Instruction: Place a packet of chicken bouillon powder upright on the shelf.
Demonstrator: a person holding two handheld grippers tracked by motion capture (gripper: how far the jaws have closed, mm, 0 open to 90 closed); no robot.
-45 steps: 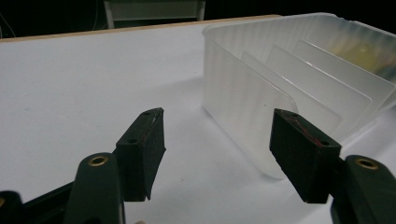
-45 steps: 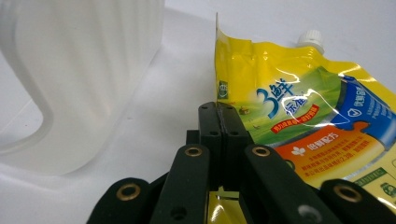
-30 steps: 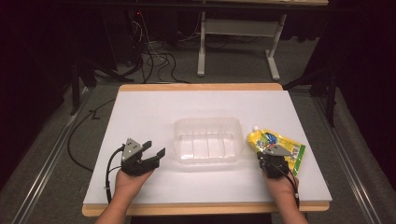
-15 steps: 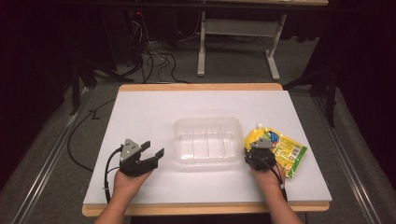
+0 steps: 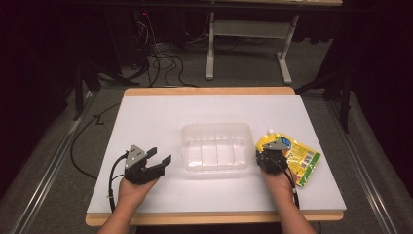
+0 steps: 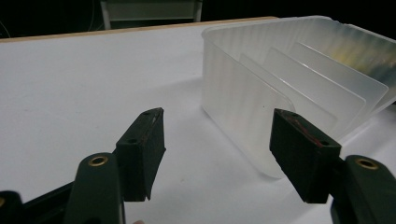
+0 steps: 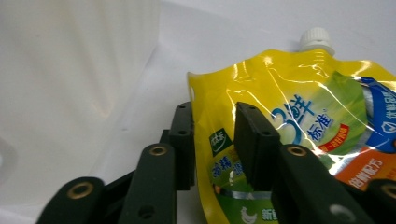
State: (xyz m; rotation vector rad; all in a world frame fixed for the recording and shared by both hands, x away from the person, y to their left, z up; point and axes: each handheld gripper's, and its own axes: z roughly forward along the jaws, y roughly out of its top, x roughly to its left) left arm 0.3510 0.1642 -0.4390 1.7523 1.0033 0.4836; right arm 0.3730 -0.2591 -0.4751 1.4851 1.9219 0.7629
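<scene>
A yellow spouted pouch (image 5: 299, 161) with a white cap (image 7: 316, 39) lies flat on the white table (image 5: 160, 117), right of a clear plastic container (image 5: 216, 146). My right gripper (image 5: 267, 150) is at the pouch's left edge. In the right gripper view its jaws (image 7: 215, 116) straddle that edge of the pouch (image 7: 299, 107), one beside it and one over its face. They have just been closing, and the pouch between them shows no crumpling. My left gripper (image 5: 161, 156) rests left of the container, jaws wide apart (image 6: 217, 126) with nothing between them.
The container (image 6: 280, 70) has several upright clear dividers inside. Bare white table lies behind and in front of it. The wooden table rim (image 5: 209, 90) runs along the far side, with cables and a desk frame on the floor beyond.
My right gripper has shifted left from over the pouch to the pouch's left edge, beside the container. The left gripper has stayed put.
</scene>
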